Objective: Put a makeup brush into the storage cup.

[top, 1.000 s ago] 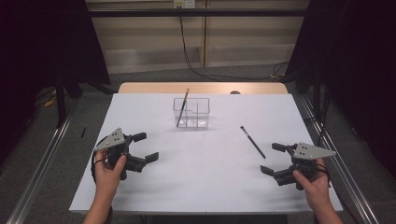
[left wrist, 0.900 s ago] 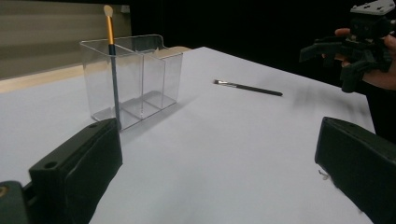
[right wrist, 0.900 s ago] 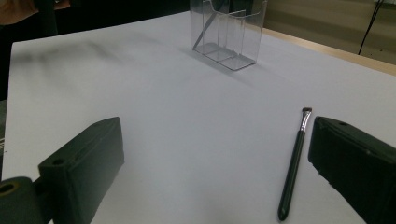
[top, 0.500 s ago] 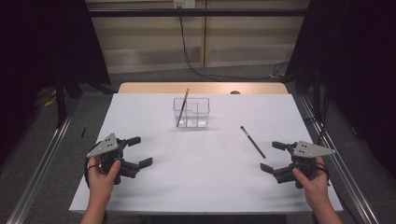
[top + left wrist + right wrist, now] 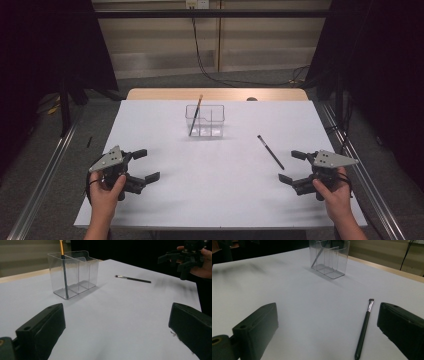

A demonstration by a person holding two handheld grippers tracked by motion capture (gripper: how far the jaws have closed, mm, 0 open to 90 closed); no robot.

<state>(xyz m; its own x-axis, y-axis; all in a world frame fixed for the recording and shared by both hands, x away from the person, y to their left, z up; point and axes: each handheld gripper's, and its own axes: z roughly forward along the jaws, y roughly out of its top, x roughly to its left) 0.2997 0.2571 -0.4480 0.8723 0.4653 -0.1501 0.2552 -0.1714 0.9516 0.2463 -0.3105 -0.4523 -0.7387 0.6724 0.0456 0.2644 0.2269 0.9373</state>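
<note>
The white table (image 5: 215,170) spans the middle of the high view, with a strip of bare wood along its far edge. A clear organizer (image 5: 205,121) with divided compartments stands at upper centre of the table. In its left-hand compartment a brush (image 5: 195,116) with an orange upper handle leans, its top poking above the rim toward the upper right. In the left gripper view the organizer (image 5: 73,273) sits at upper left, and the brush (image 5: 64,270) stands in the compartment at the left of that frame.

The left gripper (image 5: 143,165) sits at lower left of the high view, held in a hand (image 5: 106,192) that comes up from the bottom edge. Its jaws are spread wide, with nothing between them. Compared with half a second ago it sits slightly higher in the frame, though still lower and further left than a second ago.

The right gripper (image 5: 293,166) is at lower right, also in a hand (image 5: 334,194), jaws spread and empty. It lies where it was in both earlier frames.

A second, dark brush, the pencil-thin liner (image 5: 270,151), lies flat on the table at centre right, running from upper left to lower right, just beyond the right gripper. In the right gripper view the liner (image 5: 363,330) lies between the two jaws' lines, nearer the right one, touching neither. It has not moved.
</note>
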